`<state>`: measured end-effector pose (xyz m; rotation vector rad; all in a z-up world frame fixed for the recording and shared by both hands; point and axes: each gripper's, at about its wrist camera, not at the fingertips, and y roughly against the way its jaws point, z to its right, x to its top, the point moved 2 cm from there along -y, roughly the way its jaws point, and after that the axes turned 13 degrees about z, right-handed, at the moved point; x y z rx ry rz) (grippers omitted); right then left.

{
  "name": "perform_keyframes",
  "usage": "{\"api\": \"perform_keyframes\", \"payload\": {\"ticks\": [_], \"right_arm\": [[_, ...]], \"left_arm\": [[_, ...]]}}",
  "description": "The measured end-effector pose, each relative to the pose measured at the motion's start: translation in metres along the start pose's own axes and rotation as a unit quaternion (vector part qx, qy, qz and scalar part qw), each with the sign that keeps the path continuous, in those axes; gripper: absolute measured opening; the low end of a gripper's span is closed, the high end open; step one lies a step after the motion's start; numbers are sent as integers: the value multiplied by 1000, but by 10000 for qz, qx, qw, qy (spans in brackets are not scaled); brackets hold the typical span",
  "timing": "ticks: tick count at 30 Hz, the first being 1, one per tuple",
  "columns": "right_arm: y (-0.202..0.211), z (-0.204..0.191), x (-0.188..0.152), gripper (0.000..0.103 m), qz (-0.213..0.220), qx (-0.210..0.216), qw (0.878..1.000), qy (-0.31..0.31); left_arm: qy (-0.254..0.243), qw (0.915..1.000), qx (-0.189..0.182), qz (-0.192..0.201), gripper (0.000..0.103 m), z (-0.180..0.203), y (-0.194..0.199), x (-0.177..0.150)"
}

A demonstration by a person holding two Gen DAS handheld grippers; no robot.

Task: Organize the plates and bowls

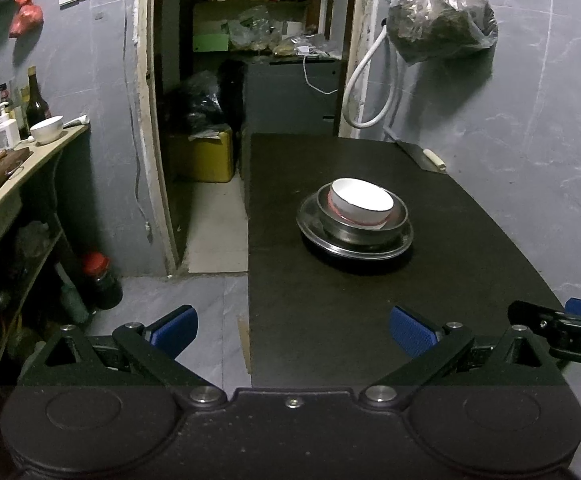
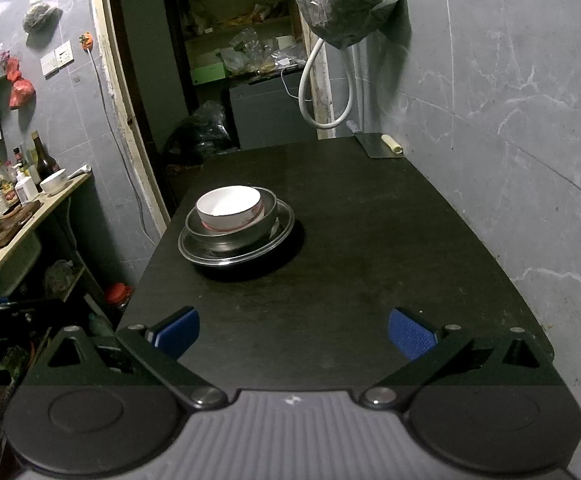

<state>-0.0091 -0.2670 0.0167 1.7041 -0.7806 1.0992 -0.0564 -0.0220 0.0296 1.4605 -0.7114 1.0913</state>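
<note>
A white bowl (image 1: 364, 201) (image 2: 229, 207) sits nested in a steel bowl (image 1: 398, 222) (image 2: 264, 229), which rests on a steel plate (image 1: 310, 230) (image 2: 188, 250) on the black table (image 1: 330, 320) (image 2: 370, 260). My left gripper (image 1: 293, 330) hangs open over the table's near left edge, well short of the stack, with nothing between its blue pads. My right gripper (image 2: 293, 334) is open too, above the near part of the table, the stack ahead and to its left. Part of the right gripper (image 1: 570, 332) shows at the left wrist view's right edge.
A cleaver (image 2: 378, 145) lies at the table's far right corner by the grey wall. A side counter (image 1: 18, 176) on the left holds bottles and another white bowl (image 1: 47, 129). A doorway to a cluttered storeroom opens behind the table. A filled plastic bag (image 2: 346, 0) hangs overhead.
</note>
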Motion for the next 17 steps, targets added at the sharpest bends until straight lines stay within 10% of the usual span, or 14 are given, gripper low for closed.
{"api": "perform_keyframes", "payload": {"ticks": [17], "right_arm": [[-11, 14, -1, 103, -54, 56, 9999, -87]], "left_arm": [[-54, 10000, 10, -40, 102, 9, -9, 5]]}}
